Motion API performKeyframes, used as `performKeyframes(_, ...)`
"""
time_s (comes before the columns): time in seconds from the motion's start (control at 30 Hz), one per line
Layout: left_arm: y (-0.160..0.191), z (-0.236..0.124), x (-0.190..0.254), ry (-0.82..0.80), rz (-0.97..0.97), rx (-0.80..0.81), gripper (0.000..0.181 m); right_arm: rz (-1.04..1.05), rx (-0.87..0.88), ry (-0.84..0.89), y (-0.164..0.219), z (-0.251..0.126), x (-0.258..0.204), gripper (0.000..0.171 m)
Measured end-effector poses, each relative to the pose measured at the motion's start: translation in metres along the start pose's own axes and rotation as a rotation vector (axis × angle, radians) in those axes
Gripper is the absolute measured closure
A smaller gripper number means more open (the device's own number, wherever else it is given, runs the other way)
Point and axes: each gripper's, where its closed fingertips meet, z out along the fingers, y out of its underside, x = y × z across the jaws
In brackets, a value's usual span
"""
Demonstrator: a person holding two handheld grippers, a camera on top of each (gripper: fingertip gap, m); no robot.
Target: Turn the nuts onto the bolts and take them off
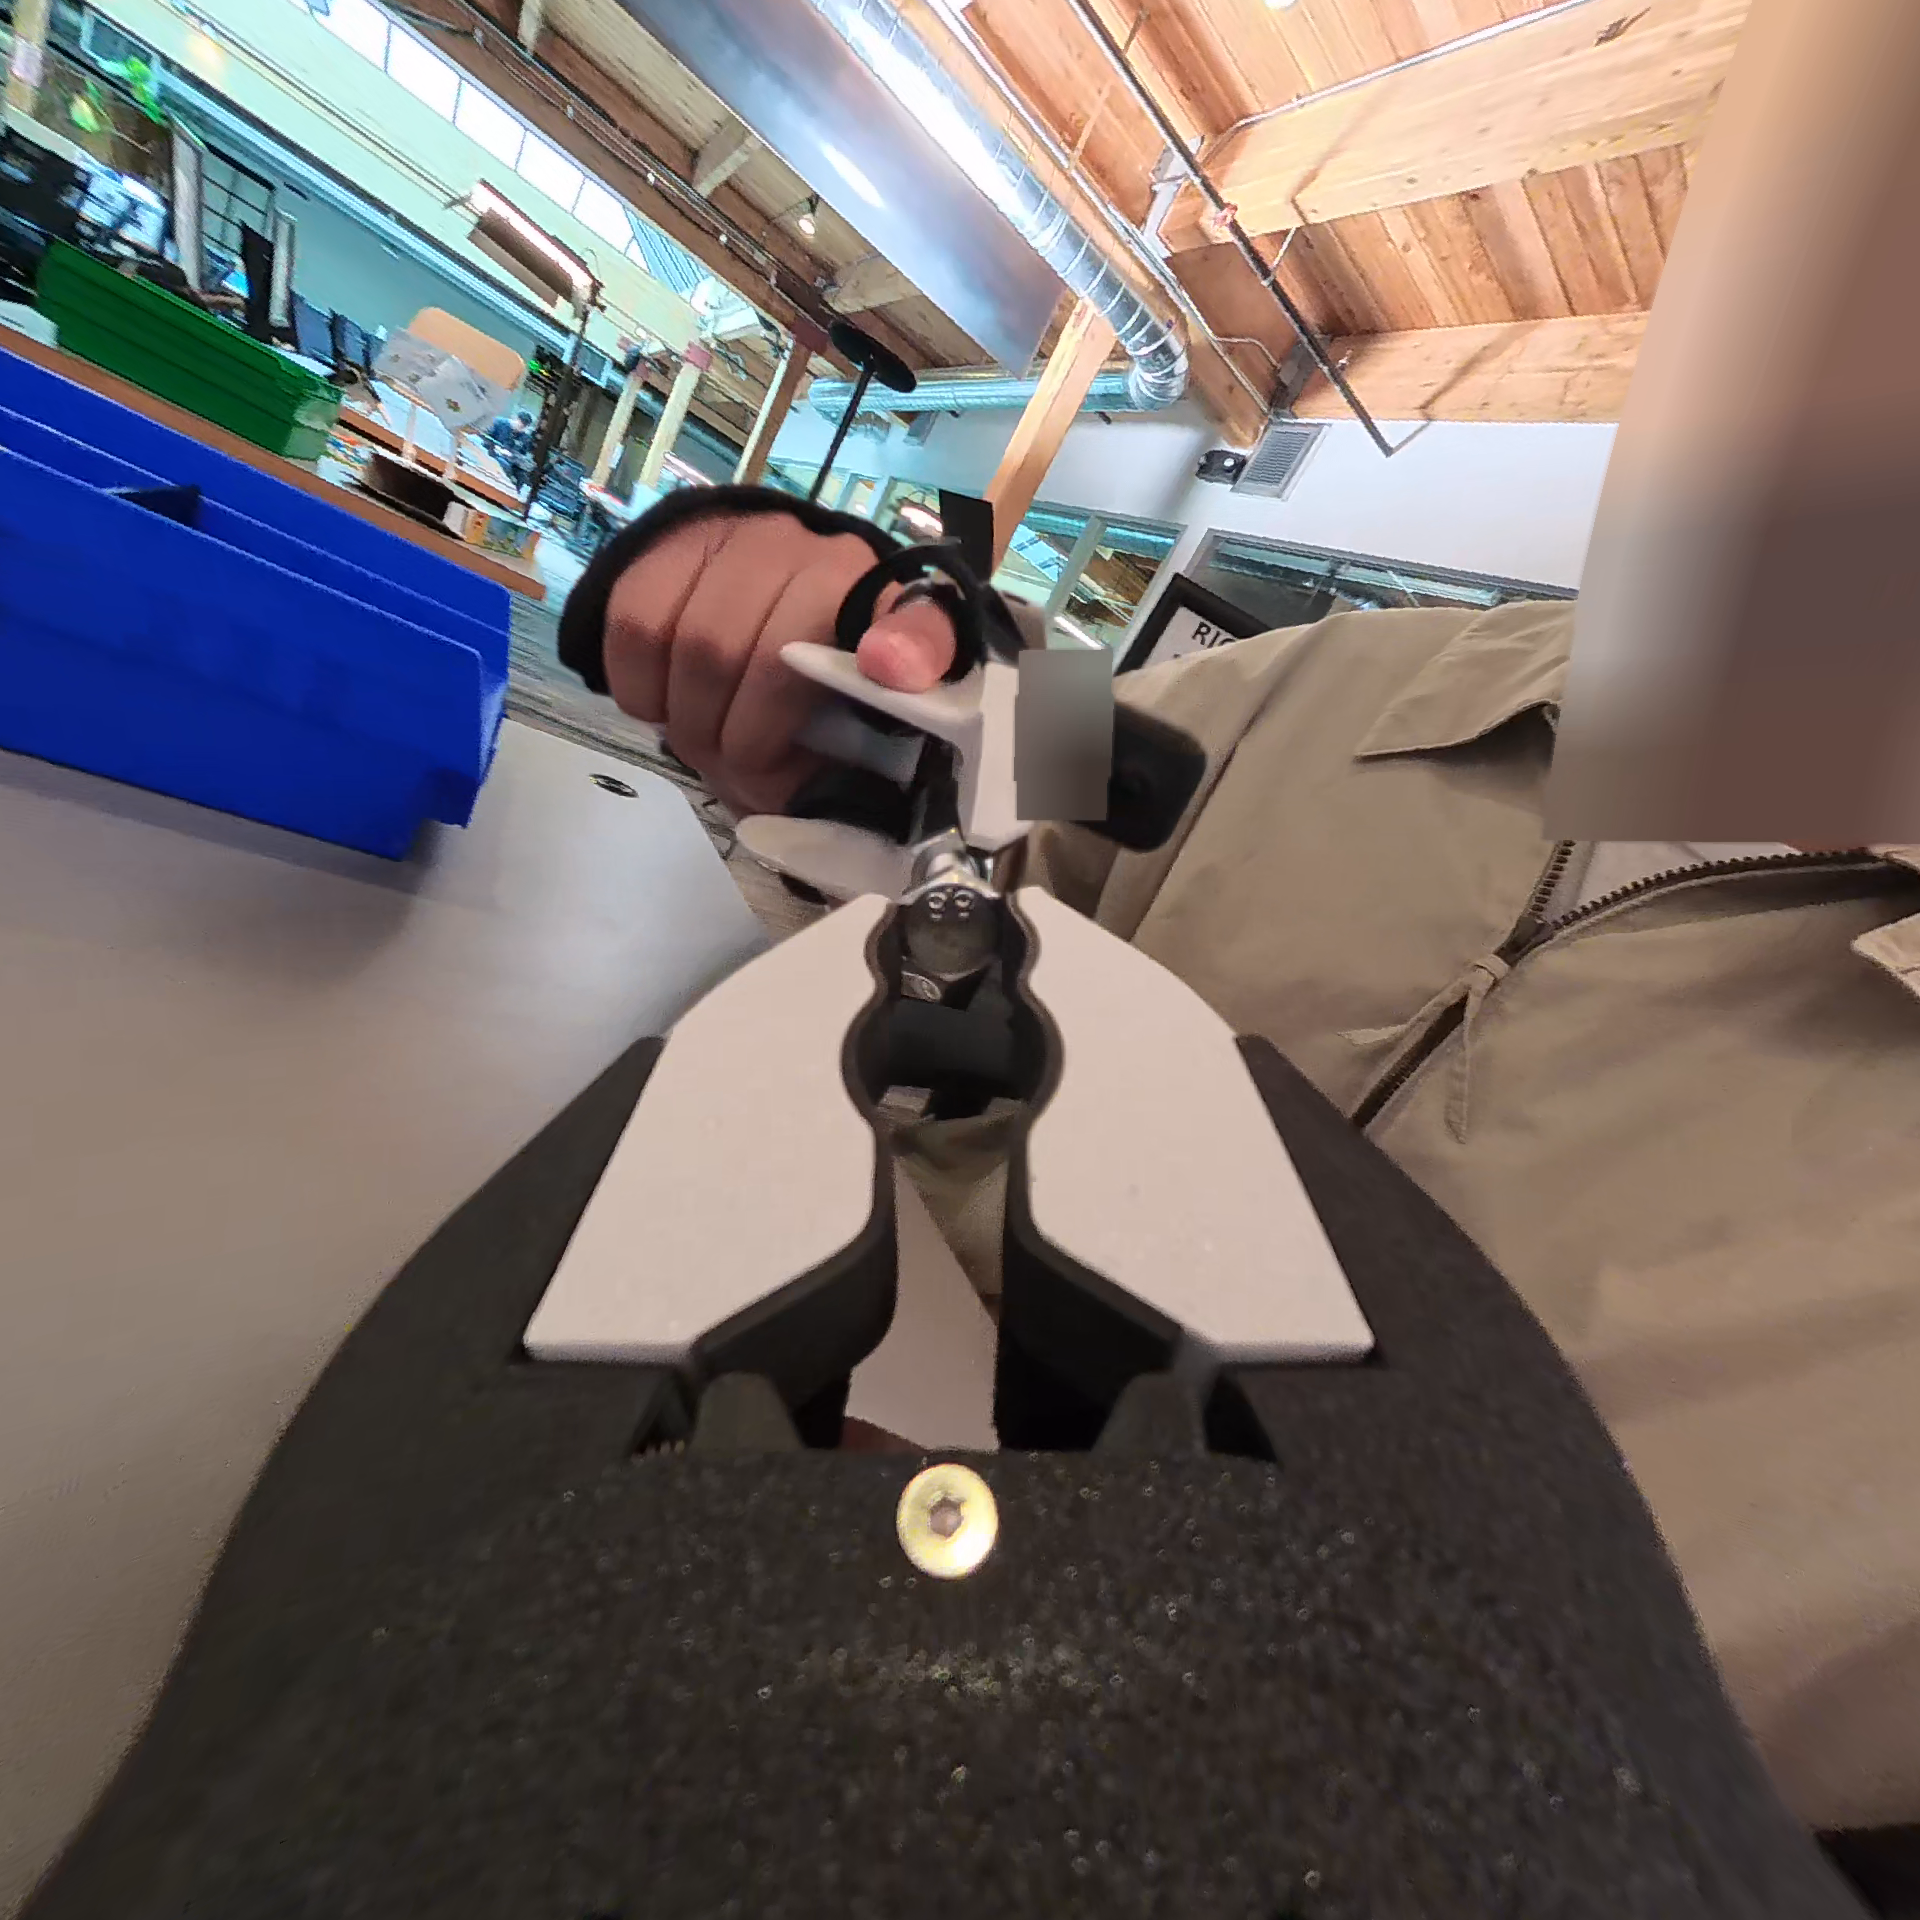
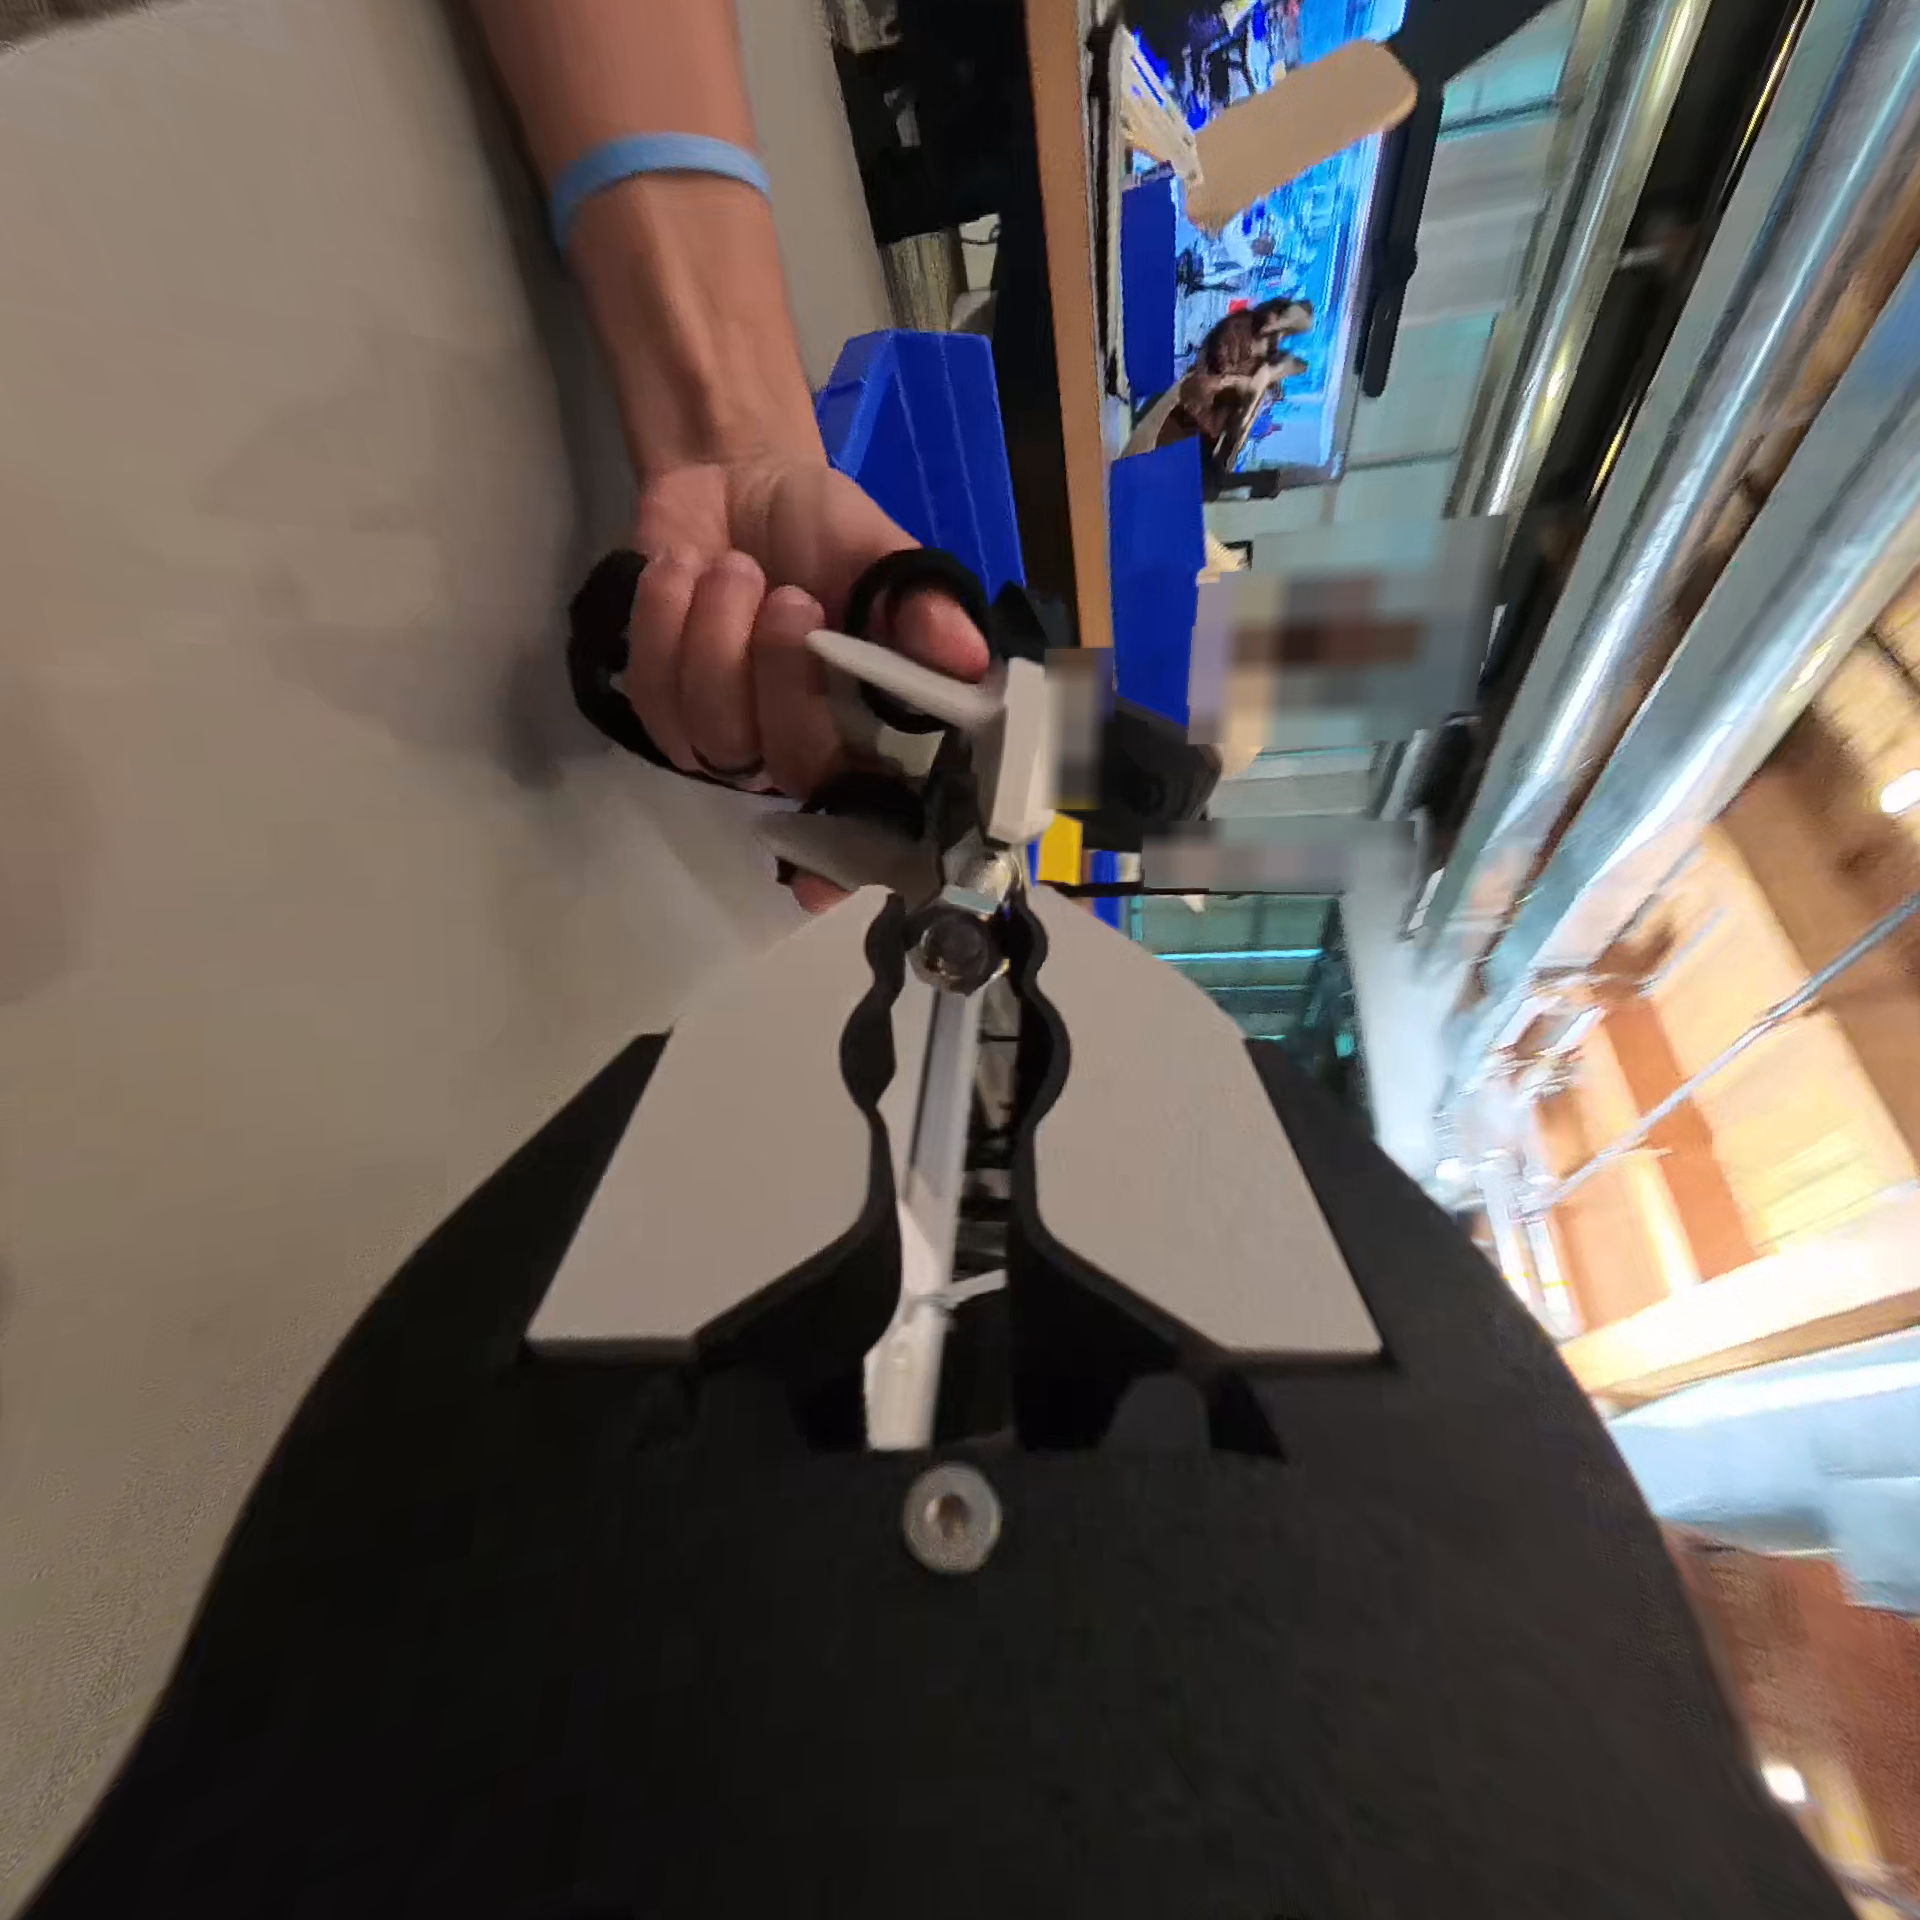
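Observation:
In the left wrist view my left gripper (image 1: 948,916) is shut on the head of a silver bolt (image 1: 943,927), held in the air above the table. The right gripper (image 1: 961,847) faces it tip to tip, held by a hand (image 1: 717,665), and meets the bolt's far end. In the right wrist view my right gripper (image 2: 956,940) is shut on a silver nut (image 2: 951,951) with a dark centre. Just beyond the nut, the left gripper (image 2: 982,873) holds the bolt (image 2: 971,883), gripped by the other hand (image 2: 727,644). The thread between nut and bolt head is hidden.
Blue bins (image 1: 239,623) stand on the grey table (image 1: 260,987) to the left, with green bins (image 1: 177,343) farther back. The person's beige jacket (image 1: 1455,987) fills the right side. Blue bins (image 2: 914,457) also show behind the hand in the right wrist view.

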Motion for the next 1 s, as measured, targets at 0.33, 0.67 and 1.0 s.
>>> performKeyframes(0.33,-0.004,-0.002,-0.002,-0.025,0.029,0.015,0.164,-0.030,0.000,0.056,0.003,0.002,0.001,0.151)
performKeyframes(0.67,-0.026,-0.019,-0.008,-0.207,0.207,0.062,0.164,1.483,0.418,-0.023,0.016,-0.003,0.036,0.122)
performKeyframes(1.0,-0.022,-0.020,-0.017,-0.377,0.387,-0.048,0.164,2.648,0.862,-0.296,0.035,0.016,0.005,0.131)
